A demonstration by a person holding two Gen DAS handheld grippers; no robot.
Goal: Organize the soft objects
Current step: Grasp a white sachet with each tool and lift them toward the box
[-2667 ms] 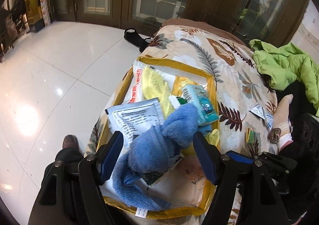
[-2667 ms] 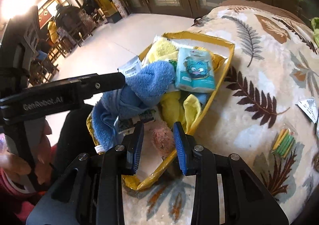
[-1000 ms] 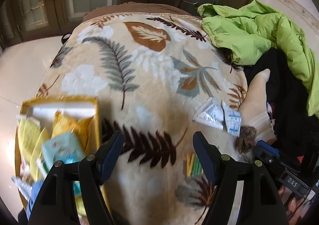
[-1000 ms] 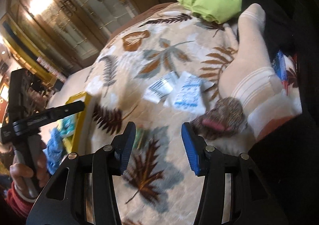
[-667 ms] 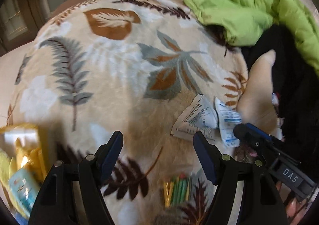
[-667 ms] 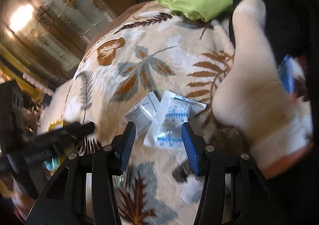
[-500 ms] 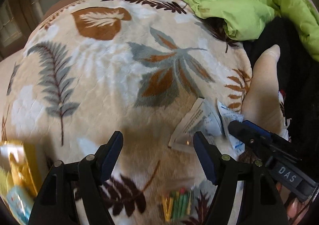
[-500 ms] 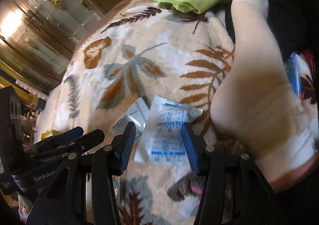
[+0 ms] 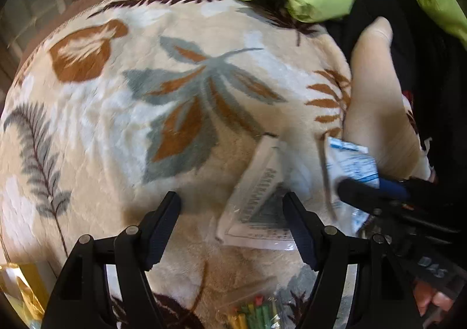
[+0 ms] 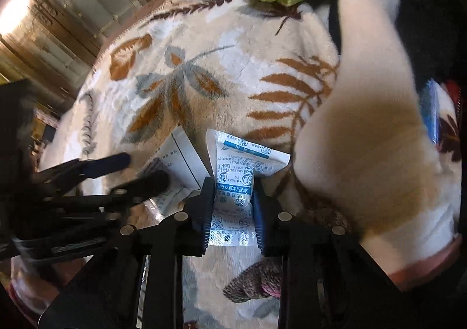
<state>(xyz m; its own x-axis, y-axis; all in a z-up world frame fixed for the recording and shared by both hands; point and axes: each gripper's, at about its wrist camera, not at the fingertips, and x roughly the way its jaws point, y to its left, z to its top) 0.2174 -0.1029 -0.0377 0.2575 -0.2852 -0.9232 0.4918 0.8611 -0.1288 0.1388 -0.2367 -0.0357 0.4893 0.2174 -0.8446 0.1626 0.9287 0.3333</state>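
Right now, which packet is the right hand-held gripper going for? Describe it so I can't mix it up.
On the leaf-print blanket, beside the cream sock, lie two flat white sachets. Yours is the blue-printed sachet nearest the sock, standing between the closing jaws of the right hand-held gripper. Its neighbour, the grey-printed sachet, has black text and no blue.
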